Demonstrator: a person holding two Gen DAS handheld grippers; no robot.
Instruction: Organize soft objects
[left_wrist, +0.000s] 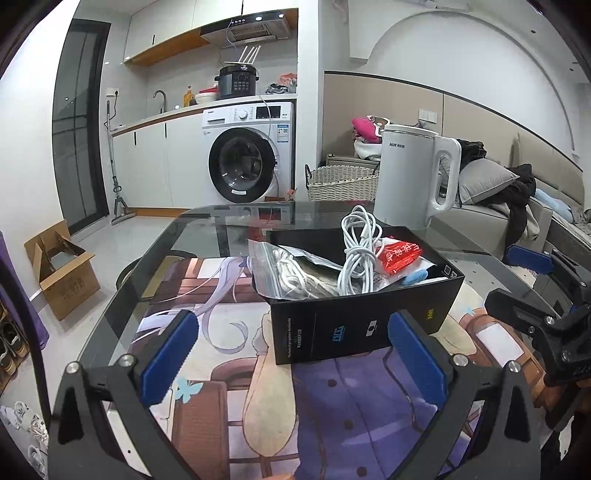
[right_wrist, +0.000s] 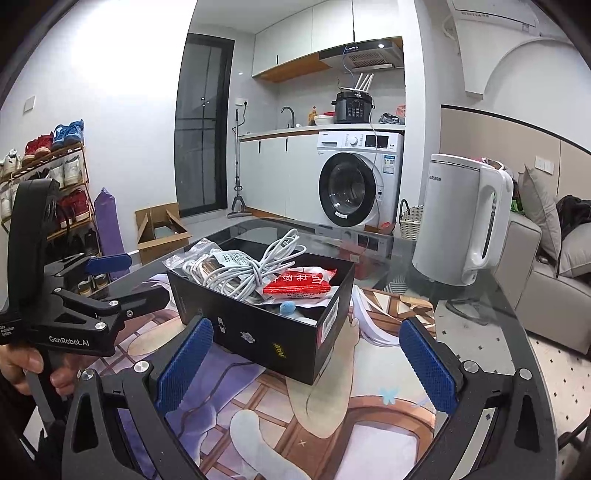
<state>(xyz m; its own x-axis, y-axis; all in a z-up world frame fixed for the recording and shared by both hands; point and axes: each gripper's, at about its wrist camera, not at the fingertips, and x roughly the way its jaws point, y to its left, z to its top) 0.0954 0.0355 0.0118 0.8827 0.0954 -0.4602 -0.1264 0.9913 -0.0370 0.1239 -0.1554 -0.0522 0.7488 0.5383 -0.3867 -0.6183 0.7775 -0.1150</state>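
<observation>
Looks close to finished, judging by the contents: black box (left_wrist: 364, 314) just ahead of the left gripper (left_wrist: 291, 356), packed with a coiled white cable (left_wrist: 360, 251), a clear zip bag (left_wrist: 295, 271), a red packet (left_wrist: 400, 256) and a small blue soft item (left_wrist: 415, 277) tucked low at the far corner. Nothing soft left loose on the printed mat (left_wrist: 332, 413) in either view, so probably only a tidy-up or a lid remaining, if any; no lid visible. Left fingers (left_wrist: 170, 354) spread wide, empty, poised near the box's front wall without touching. Right gripper (right_wrist: 306, 363) likewise spread wide and empty, its fingers (right_wrist: 184, 363) framing the box (right_wrist: 258, 332) from the near corner, apart from it. Cable (right_wrist: 255, 269) piled above the rim and partly hanging over the bag, so possibly needing a push down. Beyond the fingers, a glass bench (left_wrist: 207, 229) under the mat, with a white kettle (left_wrist: 415, 177) standing past the box. Farther off, a washing machine (left_wrist: 247, 155) under a kitchen counter, a wicker basket (left_wrist: 343, 182), a cardboard box (left_wrist: 61, 271) on the tiled floor, a sofa (left_wrist: 517, 214) strewn with clothes to the right, and a shoe rack (right_wrist: 48, 184) to the left in the right wrist view.
</observation>
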